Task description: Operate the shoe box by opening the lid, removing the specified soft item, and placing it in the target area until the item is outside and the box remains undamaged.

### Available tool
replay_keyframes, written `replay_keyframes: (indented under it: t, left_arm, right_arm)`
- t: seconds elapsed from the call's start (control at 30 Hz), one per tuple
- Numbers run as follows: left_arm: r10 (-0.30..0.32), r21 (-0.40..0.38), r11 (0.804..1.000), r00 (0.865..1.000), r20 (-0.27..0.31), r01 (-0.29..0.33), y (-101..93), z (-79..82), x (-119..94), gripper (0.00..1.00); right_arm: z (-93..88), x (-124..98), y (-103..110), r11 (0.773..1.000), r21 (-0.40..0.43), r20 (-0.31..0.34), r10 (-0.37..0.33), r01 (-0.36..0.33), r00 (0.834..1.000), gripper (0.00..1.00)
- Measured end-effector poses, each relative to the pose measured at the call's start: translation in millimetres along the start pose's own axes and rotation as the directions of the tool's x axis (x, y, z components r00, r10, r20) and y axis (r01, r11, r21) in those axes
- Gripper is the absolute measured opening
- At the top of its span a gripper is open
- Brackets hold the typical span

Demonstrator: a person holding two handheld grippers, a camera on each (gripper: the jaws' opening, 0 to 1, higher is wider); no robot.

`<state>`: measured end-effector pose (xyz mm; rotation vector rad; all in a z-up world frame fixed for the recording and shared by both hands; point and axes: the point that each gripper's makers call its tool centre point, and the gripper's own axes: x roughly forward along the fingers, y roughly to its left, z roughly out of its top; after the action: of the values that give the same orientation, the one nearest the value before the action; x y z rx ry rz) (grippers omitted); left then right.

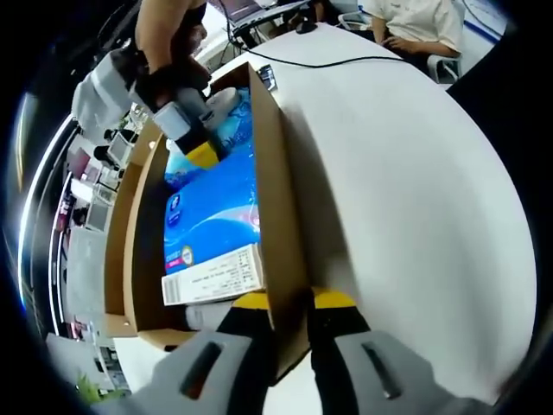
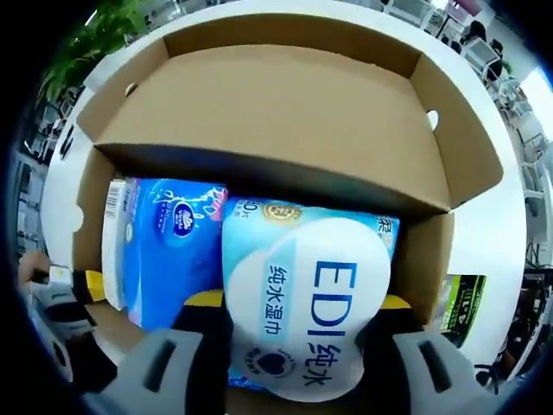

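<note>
Counter (image 1: 406,173): white, carrying your open shoe box (image 1: 281,216).
Left gripper (image 1: 289,303): clamped on the box wall, steadying it.
Right gripper (image 2: 298,303): closed around the wipes pack (image 2: 302,303) inside, ready to lift.

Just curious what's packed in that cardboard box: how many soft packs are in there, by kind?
Dark blue tissue pack: 1
Light blue wet-wipes pack with a white label: 1
Total: 2, both inside the shoe box. The right gripper has its fingers on either side of the wipes pack.
</note>
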<state>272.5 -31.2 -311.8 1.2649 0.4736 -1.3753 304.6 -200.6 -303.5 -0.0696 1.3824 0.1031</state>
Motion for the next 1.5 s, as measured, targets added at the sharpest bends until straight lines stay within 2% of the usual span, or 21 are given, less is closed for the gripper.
replay_keyframes:
  t: [0.23,0.33,0.5,0.87,1.5]
  left_arm:
    - [0.001,0.0,1.0,1.0,-0.001,-0.001,0.3,-0.2,0.0,0.12]
    - [0.001,0.0,1.0,1.0,-0.002,-0.001,0.2,-0.3,-0.1,0.12]
    - [0.001,-0.002,1.0,1.0,0.0,-0.001,-0.3,0.0,-0.4,0.12]
    - [0.002,-0.006,1.0,1.0,0.0,-0.002,-1.3,-0.1,-0.7,0.12]
    - [0.002,-0.006,1.0,1.0,-0.001,-0.002,-2.8,-0.6,-2.2,0.13]
  right_arm:
    - [4.6,-19.2,3.8,1.0,-0.024,0.034,0.008,-0.007,0.999,0.6]
    - [12.1,-19.1,-1.2,0.999,-0.037,0.037,0.013,-0.012,0.999,0.6]
    - [20.3,-30.9,-3.5,0.998,-0.065,0.021,0.026,-0.024,0.999,0.6]
    - [37.7,-54.1,-10.0,0.992,-0.126,0.061,0.001,0.007,0.998,0.58]
    - [24.2,-71.5,6.5,0.974,-0.223,0.058,-0.024,0.036,0.998,0.58]
